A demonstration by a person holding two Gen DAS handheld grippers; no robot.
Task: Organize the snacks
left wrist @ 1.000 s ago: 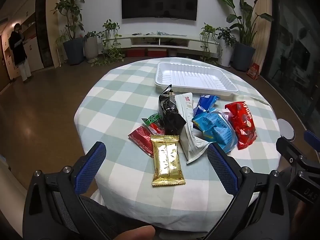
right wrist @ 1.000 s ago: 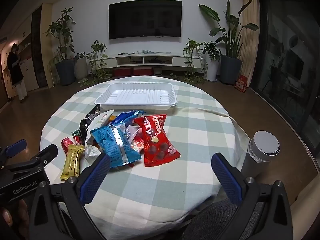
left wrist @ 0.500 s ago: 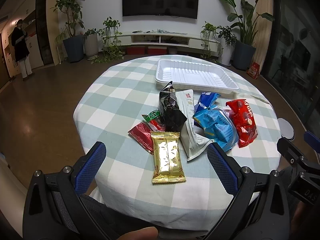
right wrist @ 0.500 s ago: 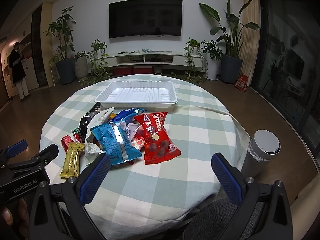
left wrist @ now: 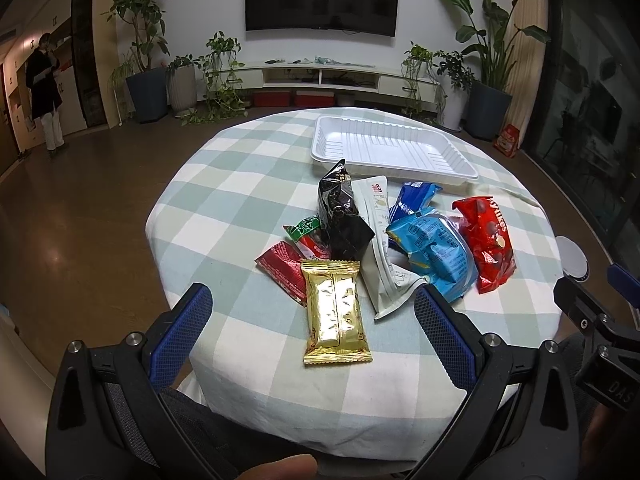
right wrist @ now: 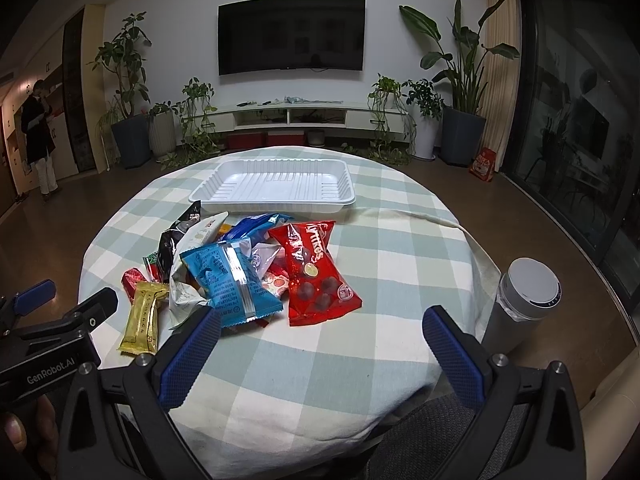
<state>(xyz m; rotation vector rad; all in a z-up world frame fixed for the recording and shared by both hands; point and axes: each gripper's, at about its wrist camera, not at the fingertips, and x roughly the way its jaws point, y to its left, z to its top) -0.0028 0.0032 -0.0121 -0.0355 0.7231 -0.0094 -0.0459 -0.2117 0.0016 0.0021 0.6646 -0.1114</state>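
I see a white wall point(right wrist: 168, 40) with a dark TV point(right wrist: 291, 34), a low white media console point(right wrist: 296, 114) below, potted plants point(right wrist: 460, 92) either side, brown glossy floor point(left wrist: 72, 216), dark glass doors point(right wrist: 580, 128) right, and a person point(right wrist: 38, 136) standing far left.

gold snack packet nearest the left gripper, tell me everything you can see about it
The gold snack packet is a shiny metallic foil wrapper, rectangular, with crimped serrated ends and a seam running down its middle. It looks sealed and lies flat on the checked tablecloth, lengthwise toward the camera, at the near edge of the snack pile. Its far end overlaps the red packet and meets the black packet; whether it touches the white packet is unclear. The left hand-held gripper frames it, open and not touching it.
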